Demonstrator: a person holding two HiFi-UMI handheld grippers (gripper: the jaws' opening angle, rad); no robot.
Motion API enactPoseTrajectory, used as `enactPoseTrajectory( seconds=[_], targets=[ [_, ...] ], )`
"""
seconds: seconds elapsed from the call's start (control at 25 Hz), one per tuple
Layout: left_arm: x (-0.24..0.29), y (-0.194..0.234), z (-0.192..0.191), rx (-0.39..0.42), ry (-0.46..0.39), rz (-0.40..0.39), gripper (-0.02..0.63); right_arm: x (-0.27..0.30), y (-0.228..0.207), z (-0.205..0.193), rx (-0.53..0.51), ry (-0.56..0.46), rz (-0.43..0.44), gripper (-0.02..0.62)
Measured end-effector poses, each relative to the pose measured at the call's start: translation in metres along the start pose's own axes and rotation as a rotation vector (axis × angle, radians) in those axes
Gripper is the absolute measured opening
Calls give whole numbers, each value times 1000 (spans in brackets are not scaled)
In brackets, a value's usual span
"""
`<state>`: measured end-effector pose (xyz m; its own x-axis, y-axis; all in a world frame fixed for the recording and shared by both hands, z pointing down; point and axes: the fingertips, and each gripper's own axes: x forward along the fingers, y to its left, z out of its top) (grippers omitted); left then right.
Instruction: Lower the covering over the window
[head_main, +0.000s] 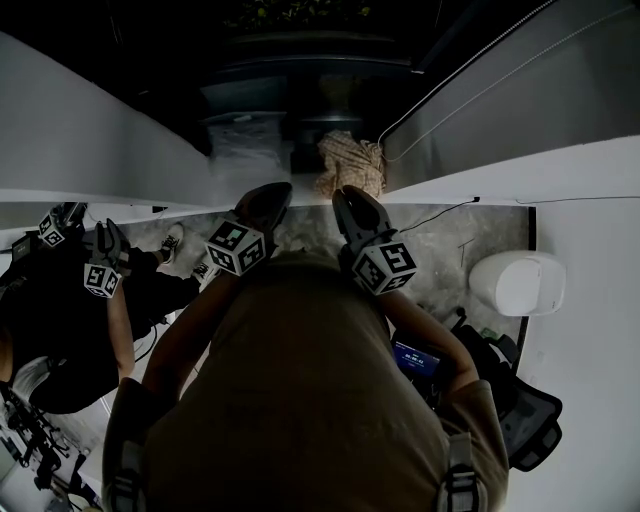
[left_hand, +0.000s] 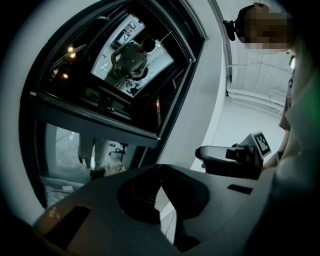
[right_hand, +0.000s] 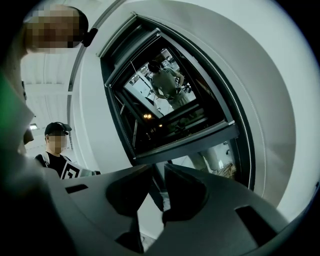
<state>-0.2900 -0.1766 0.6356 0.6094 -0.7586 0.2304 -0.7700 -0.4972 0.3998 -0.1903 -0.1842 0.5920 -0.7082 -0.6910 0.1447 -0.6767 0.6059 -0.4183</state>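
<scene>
The dark window (head_main: 300, 110) lies ahead of both grippers, and its glass (right_hand: 165, 95) mirrors a person. A horizontal bar (left_hand: 100, 117) crosses it, with a lighter pane below. I cannot make out the covering itself. A bead chain (right_hand: 241, 125) hangs along the window's right side and shows as a thin line on the wall (head_main: 470, 65). My left gripper (head_main: 272, 192) (left_hand: 161, 175) is shut and holds nothing. My right gripper (head_main: 348, 195) (right_hand: 157, 167) stands beside it with a narrow gap between its jaws and nothing in it. Neither touches the chain.
A second person with marker-cube grippers (head_main: 100, 270) stands at the left, also seen in a cap (right_hand: 57, 145). A beige bundle (head_main: 350, 165) lies by the window's foot. A white rounded object (head_main: 515, 280) and a dark bag (head_main: 525, 410) sit at the right.
</scene>
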Motion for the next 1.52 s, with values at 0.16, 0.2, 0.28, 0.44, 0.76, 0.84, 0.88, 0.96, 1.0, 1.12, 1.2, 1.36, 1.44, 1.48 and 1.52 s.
enactPoseTrajectory(
  seconds=[0.16,0.2,0.28,0.44,0.76,0.84,0.88,0.96,1.0,1.12,1.2,1.36,1.44,1.48,1.52],
  targets=[
    [-4,-2,-2,1,1,-5,17,-4,2,-4,-1,3,-6,80],
    [-4,-3,-2,1,-1,-7,17,-5,1,-4,-3,2,-9,79],
    [-2,-5,-1,0,-6,-12,17,-7,0,-4,-9,0,-14,79],
    [1,-12,-10,-4,9,-19,17,-13,-4,-7,-3,4,-20,80],
    [9,-16,-14,-14,22,-24,17,-18,-13,-8,15,9,-30,80],
    [10,-16,-15,-18,22,-21,17,-18,-13,-7,13,12,-29,79],
    [10,-17,-15,-21,22,-21,17,-19,-13,-7,12,14,-28,78],
    [11,-18,-15,-26,22,-22,17,-20,-14,-6,10,18,-27,79],
    [12,-19,-15,-27,22,-23,17,-20,-14,-6,11,20,-28,78],
    [14,-20,-17,-31,25,-24,17,-22,-19,-7,20,24,-37,79],
    [14,-21,-19,-38,26,-24,17,-24,-21,-9,25,29,-41,79],
    [14,-24,-26,-55,33,-24,17,-28,-21,-15,28,45,-40,78],
    [14,-26,-29,-59,39,-25,17,-29,-21,-17,27,54,-38,80],
    [15,-27,-31,-59,42,-27,17,-29,-21,-19,27,56,-38,79],
    [15,-28,-32,-59,45,-28,17,-30,-22,-19,29,57,-39,78]
  ],
)
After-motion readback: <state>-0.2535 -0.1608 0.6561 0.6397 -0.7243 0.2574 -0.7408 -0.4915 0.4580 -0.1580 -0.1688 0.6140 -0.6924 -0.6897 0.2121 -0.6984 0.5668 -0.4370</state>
